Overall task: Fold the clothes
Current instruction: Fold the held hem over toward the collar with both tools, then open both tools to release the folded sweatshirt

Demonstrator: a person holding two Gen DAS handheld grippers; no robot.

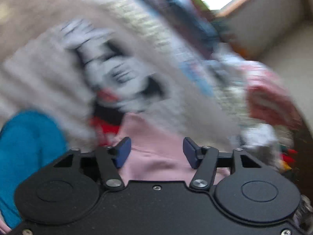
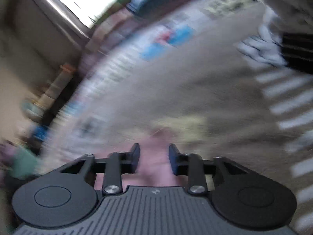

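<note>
Both tongs stand apart, gripping nothing: left tongs [image 1: 156, 149] and right tongs [image 2: 154, 157] each hover over the pink garment [image 1: 156, 146], probably positioning to pinch edges for folding.

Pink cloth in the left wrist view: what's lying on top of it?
A grey printed garment overlaps the far edge of the pink cloth. Something red and black shows at the seam. The left claw hangs open above it. Blur and the claw body hide the rest.
</note>
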